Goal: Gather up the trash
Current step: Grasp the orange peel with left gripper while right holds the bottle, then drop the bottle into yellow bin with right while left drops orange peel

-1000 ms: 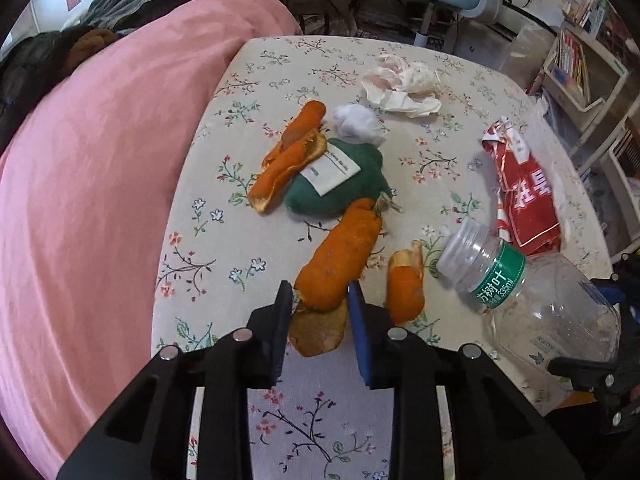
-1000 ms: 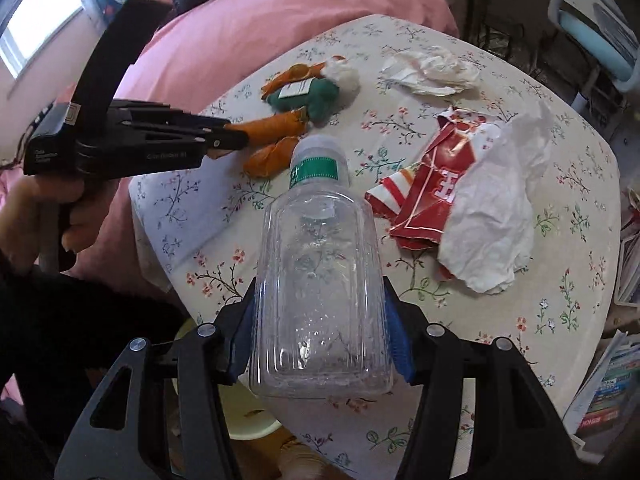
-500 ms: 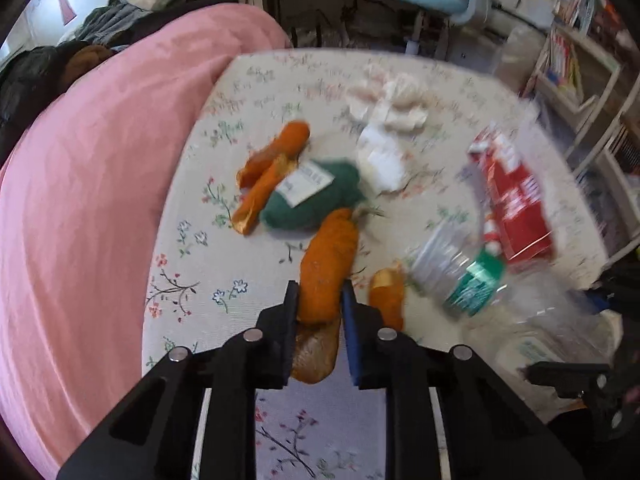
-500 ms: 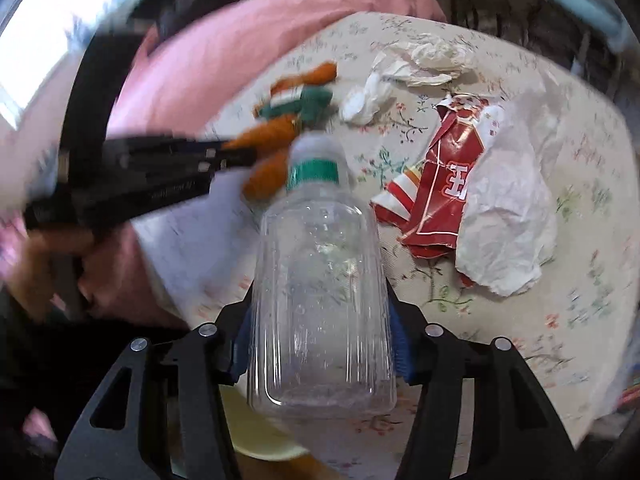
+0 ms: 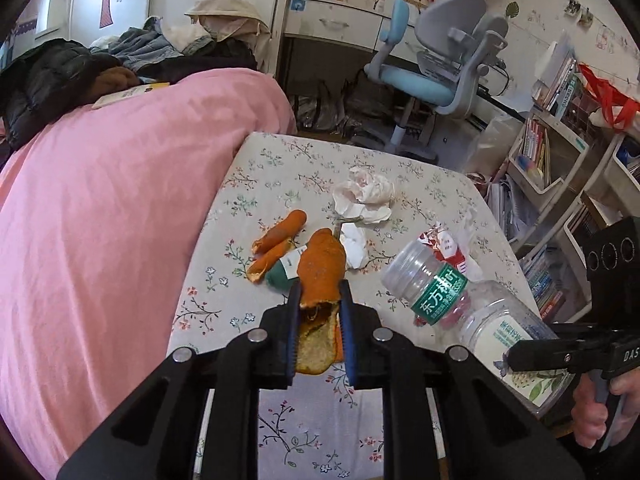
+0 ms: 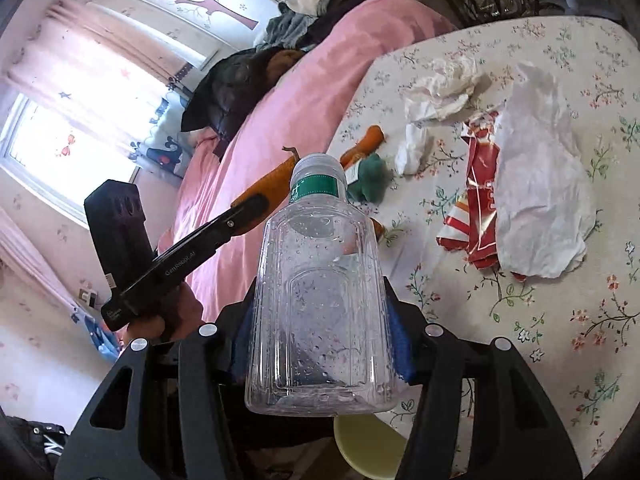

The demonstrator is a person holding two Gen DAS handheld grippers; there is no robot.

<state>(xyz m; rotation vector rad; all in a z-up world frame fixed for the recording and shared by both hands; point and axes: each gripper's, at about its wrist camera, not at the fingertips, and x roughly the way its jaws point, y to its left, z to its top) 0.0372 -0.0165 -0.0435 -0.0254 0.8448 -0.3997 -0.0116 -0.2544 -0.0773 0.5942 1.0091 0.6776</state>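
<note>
My left gripper [image 5: 320,294] is shut on a long piece of orange peel [image 5: 322,264], held up off the floral table [image 5: 280,160]. My right gripper [image 6: 320,320] is shut on a clear plastic bottle [image 6: 316,280] with a green label, gripping its lower body; the capless neck points away from me. In the left wrist view the bottle [image 5: 480,312] hangs at the right, over the table's near edge. On the table lie more orange peels [image 5: 280,236], a green scrap with a white label [image 5: 280,276], crumpled white tissue [image 5: 366,196], a red wrapper [image 6: 476,200] and a white paper sheet [image 6: 540,192].
Pink bedding [image 5: 100,220] with piled clothes borders the table on the left. A blue desk chair [image 5: 432,76] stands beyond it, and bookshelves [image 5: 540,152] stand at the right. A pale yellow round container [image 6: 368,444] shows below the table's near edge, under the bottle.
The left gripper closed on the long orange peel and lifted it off the table, tilting upward. The right gripper, still holding the bottle, rolled and shifted a little.
</note>
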